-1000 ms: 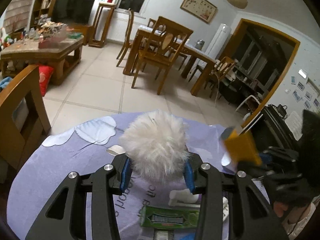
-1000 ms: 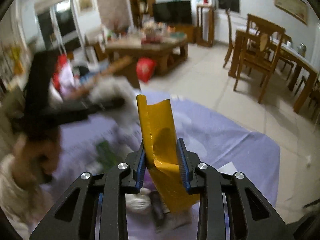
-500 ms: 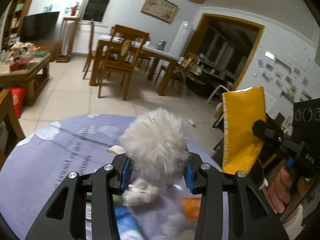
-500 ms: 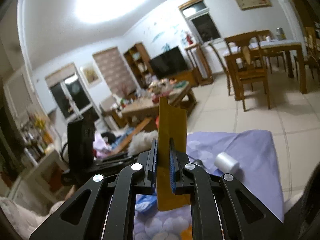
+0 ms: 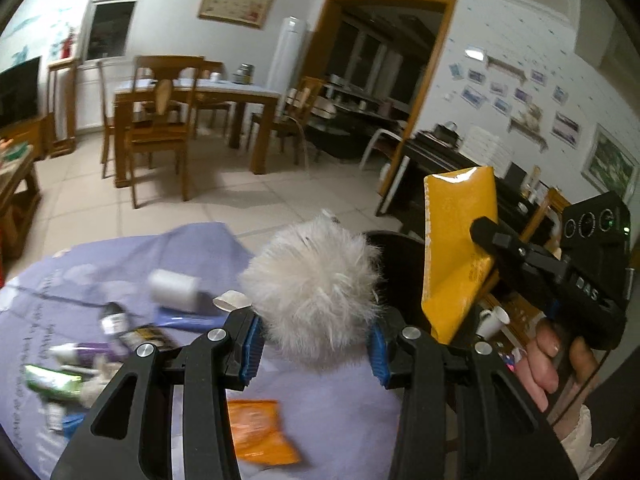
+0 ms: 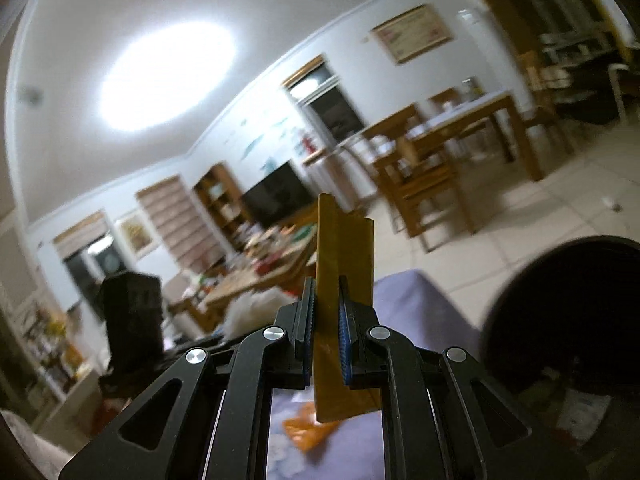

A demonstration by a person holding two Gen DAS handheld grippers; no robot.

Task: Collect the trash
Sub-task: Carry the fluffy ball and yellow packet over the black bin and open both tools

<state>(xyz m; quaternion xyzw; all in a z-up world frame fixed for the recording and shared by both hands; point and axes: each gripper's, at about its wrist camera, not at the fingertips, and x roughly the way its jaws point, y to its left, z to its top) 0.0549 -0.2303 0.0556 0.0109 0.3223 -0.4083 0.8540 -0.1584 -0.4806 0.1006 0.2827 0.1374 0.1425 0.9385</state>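
Note:
My left gripper [image 5: 316, 348] is shut on a white fluffy ball [image 5: 316, 288] and holds it above the right end of the purple-clothed table [image 5: 120, 256]. My right gripper [image 6: 326, 344] is shut on a flat yellow packet [image 6: 344, 280], held upright; the packet also shows in the left wrist view [image 5: 456, 248], to the right of the ball. A dark round bin [image 6: 572, 312] sits just past the table edge, and its rim shows behind the ball [image 5: 400, 248]. The left gripper and the ball [image 6: 252, 312] appear blurred in the right wrist view.
Trash lies on the cloth: an orange wrapper [image 5: 260, 432], a white roll [image 5: 174, 290], a green packet [image 5: 52, 378], a tube [image 5: 84, 350] and a small bottle [image 5: 114, 320]. A dining table with chairs [image 5: 172, 112] stands across the tiled floor.
Both grippers have swung to the right, toward the table's right edge and the dark bin. The right gripper has tilted upward with the yellow packet. Both grips are unchanged.

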